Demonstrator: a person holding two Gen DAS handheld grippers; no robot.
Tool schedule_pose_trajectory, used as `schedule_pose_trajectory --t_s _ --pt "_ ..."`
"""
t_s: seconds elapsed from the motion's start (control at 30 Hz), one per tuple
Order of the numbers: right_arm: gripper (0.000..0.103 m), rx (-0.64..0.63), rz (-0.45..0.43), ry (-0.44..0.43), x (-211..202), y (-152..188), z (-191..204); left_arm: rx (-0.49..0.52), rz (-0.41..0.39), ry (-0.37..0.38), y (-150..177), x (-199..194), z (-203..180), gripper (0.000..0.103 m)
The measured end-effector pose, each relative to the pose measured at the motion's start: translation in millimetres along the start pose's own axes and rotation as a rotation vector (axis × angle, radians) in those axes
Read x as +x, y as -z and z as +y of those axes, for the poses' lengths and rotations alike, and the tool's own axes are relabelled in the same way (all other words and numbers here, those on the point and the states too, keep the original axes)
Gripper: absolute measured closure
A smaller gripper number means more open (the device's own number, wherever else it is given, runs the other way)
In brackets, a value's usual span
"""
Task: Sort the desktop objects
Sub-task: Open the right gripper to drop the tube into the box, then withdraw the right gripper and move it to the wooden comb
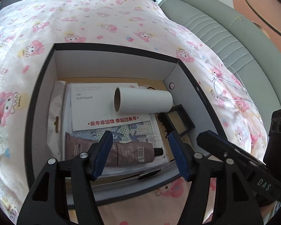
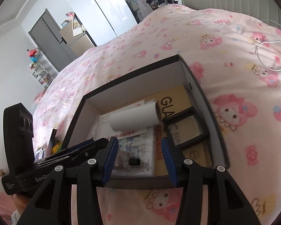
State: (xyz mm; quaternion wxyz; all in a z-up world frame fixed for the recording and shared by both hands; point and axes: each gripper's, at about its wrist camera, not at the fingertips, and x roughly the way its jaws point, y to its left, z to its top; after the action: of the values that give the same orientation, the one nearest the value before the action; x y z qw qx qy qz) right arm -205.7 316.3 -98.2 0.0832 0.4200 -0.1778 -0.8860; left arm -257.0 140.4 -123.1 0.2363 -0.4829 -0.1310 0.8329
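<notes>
A black-rimmed box with white inner walls [image 1: 46,86] [image 2: 196,82] sits on the bed. Inside lie a white paper roll [image 1: 143,101] [image 2: 134,119], a white envelope with red print [image 1: 95,108], a brown tube with a black cap [image 1: 129,154], a small black frame [image 1: 180,119] [image 2: 187,129] and a yellow booklet [image 2: 176,97]. My left gripper [image 1: 140,153] is open and empty over the box's near side, above the tube. My right gripper [image 2: 138,159] is open and empty at the box's near rim, beside the left one.
The box rests on a pink cartoon-print quilt [image 1: 103,18] [image 2: 234,112]. A grey padded headboard [image 1: 225,37] lies to the right. A white cable [image 2: 268,56] lies on the quilt. Green and yellow items [image 2: 56,146] sit left of the box.
</notes>
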Motion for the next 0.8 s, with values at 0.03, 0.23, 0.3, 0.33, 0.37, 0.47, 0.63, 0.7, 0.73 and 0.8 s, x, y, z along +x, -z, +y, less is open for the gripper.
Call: schedule_pose_trajectory --t_s 0.03,0.23,0.3,0.33,0.37,0.47,0.63,0.7,0.73,0.8 --pt "0.058 -0.006 0.003 -0.001 -2 3 4 -0.003 -0.011 -0.008 3 -4 -1 0.04" --pt "0.059 -0.037 -0.018 0.032 -26 21 30 0.011 -0.067 -0.047 25 -38 -9 0.042" --pt "0.059 -0.061 -0.038 0.058 -37 27 41 0.021 -0.084 -0.07 30 -53 -10 0.042" --pt "0.059 -0.078 -0.055 0.082 -44 30 49 0.027 -0.095 -0.085 34 -62 -11 0.042" --pt "0.059 -0.094 -0.069 0.097 -49 33 56 0.032 -0.107 -0.099 37 -70 -11 0.042" --pt "0.059 -0.115 -0.09 0.101 -66 40 77 0.047 -0.145 -0.138 45 -101 -11 0.042" --pt "0.059 -0.129 -0.106 0.065 -86 58 108 0.066 -0.194 -0.25 65 -151 -5 0.042" --pt "0.058 -0.138 -0.103 0.046 -89 68 121 0.06 -0.211 -0.305 77 -168 1 0.042" --pt "0.058 -0.14 -0.097 0.038 -90 73 127 0.06 -0.226 -0.339 84 -175 3 0.042" --pt "0.058 -0.152 -0.085 0.024 -90 83 138 0.061 -0.25 -0.396 97 -188 7 0.042"
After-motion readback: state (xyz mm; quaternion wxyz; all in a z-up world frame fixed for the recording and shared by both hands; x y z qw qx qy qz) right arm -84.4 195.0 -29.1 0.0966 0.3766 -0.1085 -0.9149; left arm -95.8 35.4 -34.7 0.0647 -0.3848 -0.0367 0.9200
